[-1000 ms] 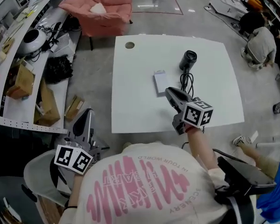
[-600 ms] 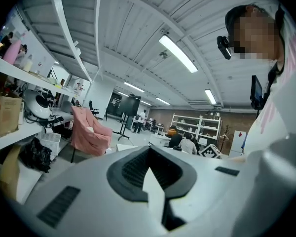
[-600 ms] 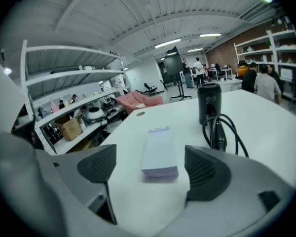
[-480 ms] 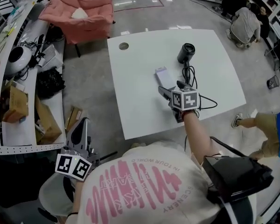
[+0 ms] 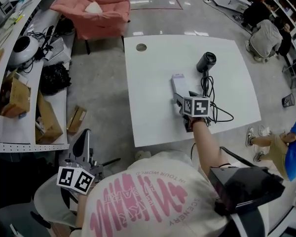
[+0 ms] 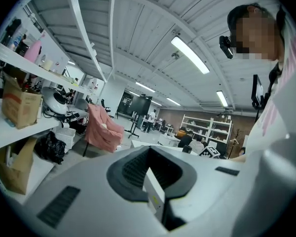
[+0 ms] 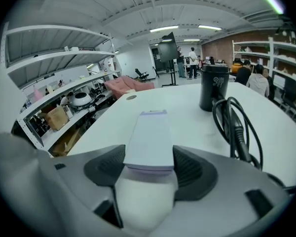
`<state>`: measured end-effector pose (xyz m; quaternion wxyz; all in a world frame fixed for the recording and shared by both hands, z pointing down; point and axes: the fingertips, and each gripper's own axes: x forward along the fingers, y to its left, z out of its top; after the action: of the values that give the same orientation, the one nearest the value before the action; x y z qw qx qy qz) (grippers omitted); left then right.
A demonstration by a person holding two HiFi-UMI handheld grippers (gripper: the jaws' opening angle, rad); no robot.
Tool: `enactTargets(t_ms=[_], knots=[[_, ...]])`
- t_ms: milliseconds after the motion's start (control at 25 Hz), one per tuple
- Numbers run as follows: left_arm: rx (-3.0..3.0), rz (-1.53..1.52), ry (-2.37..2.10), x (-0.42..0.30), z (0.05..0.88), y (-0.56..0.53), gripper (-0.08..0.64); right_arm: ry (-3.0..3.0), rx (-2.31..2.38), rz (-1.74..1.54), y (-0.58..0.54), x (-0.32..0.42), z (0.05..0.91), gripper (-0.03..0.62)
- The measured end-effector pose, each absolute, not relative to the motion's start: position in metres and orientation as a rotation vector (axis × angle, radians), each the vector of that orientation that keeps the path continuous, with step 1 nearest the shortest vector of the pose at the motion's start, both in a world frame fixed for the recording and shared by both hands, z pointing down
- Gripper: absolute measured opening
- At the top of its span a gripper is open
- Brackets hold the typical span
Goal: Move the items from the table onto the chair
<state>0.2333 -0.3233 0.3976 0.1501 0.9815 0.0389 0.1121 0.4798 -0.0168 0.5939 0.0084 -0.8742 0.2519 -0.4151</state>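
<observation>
The right hand-held gripper (image 7: pixel 149 158) was down on the white bench (image 5: pixel 148 102), angled downward, its jaws on either side of the near end of a pale, flat box (image 5: pixel 178 85). Those jaws had just been closing, and the dark pads (image 7: pixel 107 166) had met the box's two long sides, so it was clamped, though it lay flat on the bench top. In the head view the box sat near the middle of the bench, pointing away from the person.

Just to its right stood a black hair dryer (image 5: pixel 206 61), with its black cable (image 5: pixel 216 108) looping back along the bench beside the gripper's marker cube (image 5: pixel 196 106). The dryer and box were near each other but apart. A pink chair (image 5: pixel 99 10) stood well beyond the bench's far left corner (a small pale thing lay on its seat).

The left hand-held gripper (image 5: pixel 84 138) was held low at the person's left, off the bench, jaws clenched together on nothing.
</observation>
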Motion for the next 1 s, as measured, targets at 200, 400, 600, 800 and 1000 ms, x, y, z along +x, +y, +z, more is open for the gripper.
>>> enactTargets(t_ms=[200,400,600,800,1000], knots=[[2.814,0.28,0.005,0.217,0.393,-0.319,0.011,0.947,-2.674,-1.112,-0.031,0.475,0.559,0.312],[2.801,0.242,-0.194,0.187,0.389,-0.293,0.011,1.258,-2.537,-0.989,-0.068,0.471,0.514,0.311],[2.796,0.22,-0.302,0.177,0.378,-0.265,0.011,1.512,-2.386,-0.921,-0.088,0.451,0.47,0.311],[2.79,0.183,-0.446,0.165,0.372,-0.229,0.011,1.821,-2.185,-0.875,-0.114,0.419,0.438,0.311],[2.771,0.136,-0.609,0.125,0.39,-0.177,0.011,2.076,-2.022,-0.893,-0.118,0.367,0.456,0.311]])
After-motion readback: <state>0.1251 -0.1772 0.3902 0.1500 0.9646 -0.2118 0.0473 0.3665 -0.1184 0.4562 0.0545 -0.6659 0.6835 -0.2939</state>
